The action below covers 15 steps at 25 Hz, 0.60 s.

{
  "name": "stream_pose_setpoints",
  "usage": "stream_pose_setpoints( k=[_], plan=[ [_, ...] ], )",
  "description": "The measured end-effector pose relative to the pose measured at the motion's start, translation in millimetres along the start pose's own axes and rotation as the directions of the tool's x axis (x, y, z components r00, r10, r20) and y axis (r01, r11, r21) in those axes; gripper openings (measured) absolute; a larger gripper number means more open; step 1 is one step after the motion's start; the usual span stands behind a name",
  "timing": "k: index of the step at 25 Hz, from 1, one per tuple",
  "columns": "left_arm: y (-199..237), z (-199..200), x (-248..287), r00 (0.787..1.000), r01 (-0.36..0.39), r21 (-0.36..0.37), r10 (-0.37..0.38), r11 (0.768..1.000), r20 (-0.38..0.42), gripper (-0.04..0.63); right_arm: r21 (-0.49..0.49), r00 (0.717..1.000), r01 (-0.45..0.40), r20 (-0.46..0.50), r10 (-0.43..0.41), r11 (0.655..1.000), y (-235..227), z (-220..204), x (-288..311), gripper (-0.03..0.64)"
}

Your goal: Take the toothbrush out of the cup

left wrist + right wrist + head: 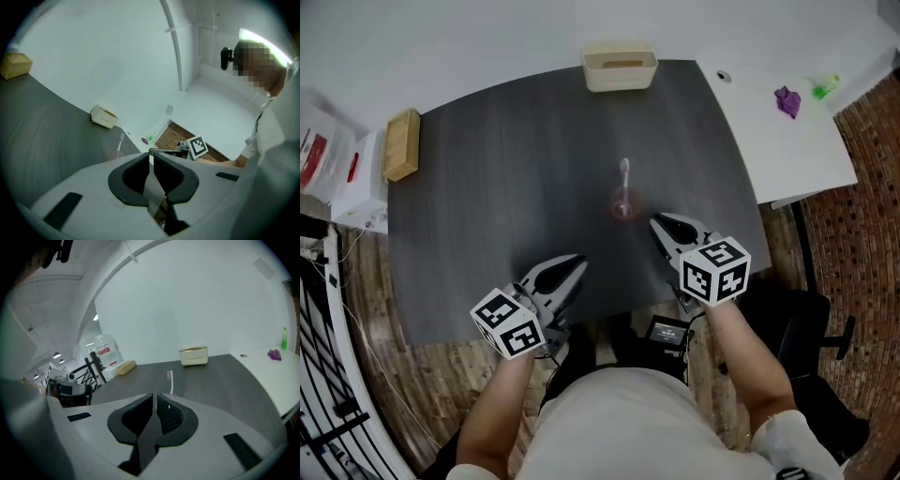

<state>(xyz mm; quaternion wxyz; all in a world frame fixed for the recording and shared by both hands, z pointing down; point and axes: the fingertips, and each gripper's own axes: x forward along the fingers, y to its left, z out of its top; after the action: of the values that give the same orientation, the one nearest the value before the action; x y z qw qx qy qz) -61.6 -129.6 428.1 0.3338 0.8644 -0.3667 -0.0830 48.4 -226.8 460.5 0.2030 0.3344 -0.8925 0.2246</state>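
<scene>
A pale toothbrush (624,174) stands upright in a small clear pinkish cup (623,207) near the middle of the dark grey table (506,187). My left gripper (577,263) is shut and empty, near the table's front edge, left of and nearer than the cup. My right gripper (659,223) is also shut and empty, just right of the cup and apart from it. In the left gripper view the toothbrush (120,142) and cup (115,154) show beyond the left gripper (152,152). In the right gripper view the toothbrush (170,380) rises just past the right gripper (155,394); the cup is hidden there.
A cream box (620,67) sits at the table's far edge. A wooden block (401,143) lies at the far left. A white table (787,150) adjoins on the right, carrying a purple thing (787,100) and a green bottle (825,87). White boxes (347,169) stand left of the table.
</scene>
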Motion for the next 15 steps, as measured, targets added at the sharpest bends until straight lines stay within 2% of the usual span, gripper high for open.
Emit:
stream_pose_setpoints(
  k=[4,6,8,10,12,15],
  plan=[
    [18.9,-4.2,15.8,0.999,-0.033,-0.006,0.033,0.999,-0.021,0.011,-0.036,0.999,0.021,-0.035,-0.023,0.999,-12.4,-1.9,25.7,0.012],
    [26.1,-8.7,23.8,0.998,-0.04,-0.019,0.039,0.999,-0.039,0.07,-0.049,0.998,0.033,-0.053,-0.036,0.998,-19.0,-4.7,37.3,0.012],
    [32.3,-12.7,30.4,0.998,-0.046,-0.029,0.044,0.999,-0.055,0.098,-0.055,0.997,0.043,-0.069,-0.046,0.998,-25.4,-7.4,47.0,0.014],
    [38.1,-14.7,35.3,0.997,-0.052,-0.032,0.05,0.998,-0.063,0.101,-0.064,0.995,0.051,-0.077,-0.056,0.997,-31.0,-8.0,55.5,0.02],
    [43.2,-15.8,39.7,0.996,-0.052,-0.036,0.049,0.998,-0.07,0.102,-0.068,0.995,0.047,-0.086,-0.052,0.997,-34.3,-7.9,63.4,0.07],
    [49.2,-19.0,45.9,0.996,-0.045,-0.048,0.041,0.998,-0.085,0.101,-0.071,0.993,0.037,-0.111,-0.044,0.997,-37.2,-9.1,74.8,0.077]
  ],
)
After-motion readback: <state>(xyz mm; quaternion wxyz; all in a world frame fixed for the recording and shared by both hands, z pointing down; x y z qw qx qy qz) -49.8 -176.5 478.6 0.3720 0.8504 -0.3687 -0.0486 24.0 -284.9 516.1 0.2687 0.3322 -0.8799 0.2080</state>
